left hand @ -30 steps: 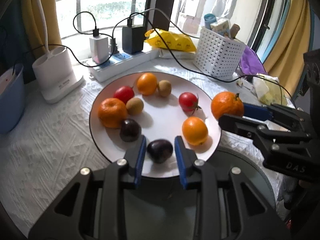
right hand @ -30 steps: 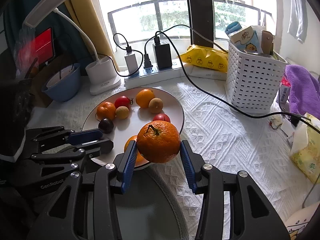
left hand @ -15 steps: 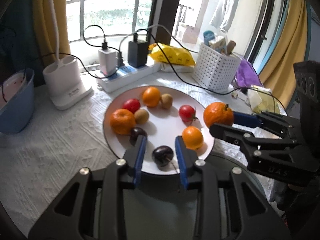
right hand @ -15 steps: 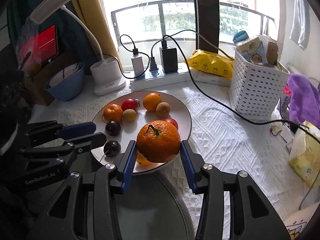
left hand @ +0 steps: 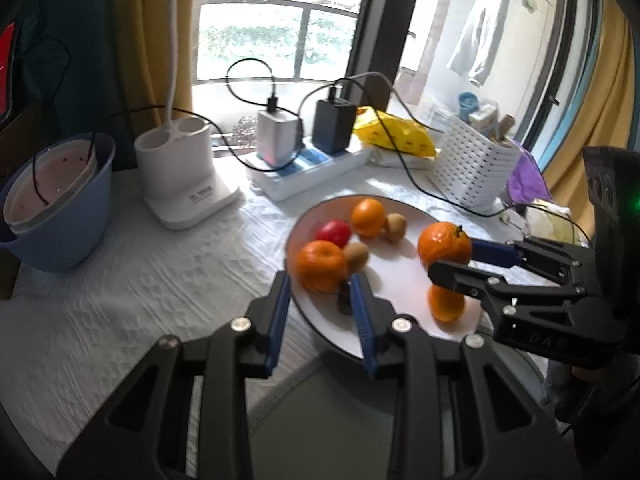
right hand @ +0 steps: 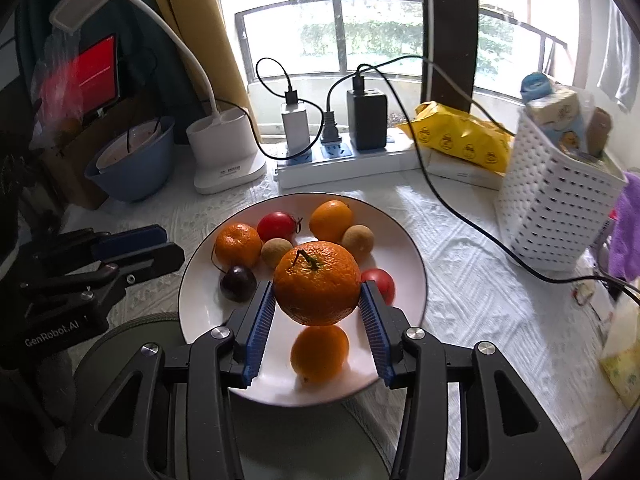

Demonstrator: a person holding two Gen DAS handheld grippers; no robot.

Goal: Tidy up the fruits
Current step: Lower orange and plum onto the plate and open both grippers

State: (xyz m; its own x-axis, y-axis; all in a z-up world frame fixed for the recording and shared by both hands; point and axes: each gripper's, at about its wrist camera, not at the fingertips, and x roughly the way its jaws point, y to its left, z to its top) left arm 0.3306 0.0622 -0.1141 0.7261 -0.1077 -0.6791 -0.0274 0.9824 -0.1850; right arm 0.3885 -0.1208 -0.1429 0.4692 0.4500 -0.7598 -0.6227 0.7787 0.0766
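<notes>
1. Left gripper (left hand: pixel 320 308): jaws slightly apart, nothing gripped; hangs over the near-left rim of the white plate (right hand: pixel 412 256).
2. Just ahead of it: mandarin (left hand: pixel 321 266), w/ dark plum (right hand: pixel 238 283) by its right finger.
3. Right gripper (right hand: pixel 318 312): clamped on big orange (right hand: pixel 317 282), held above plate; small orange (right hand: pixel 319 354) directly beneath.
</notes>
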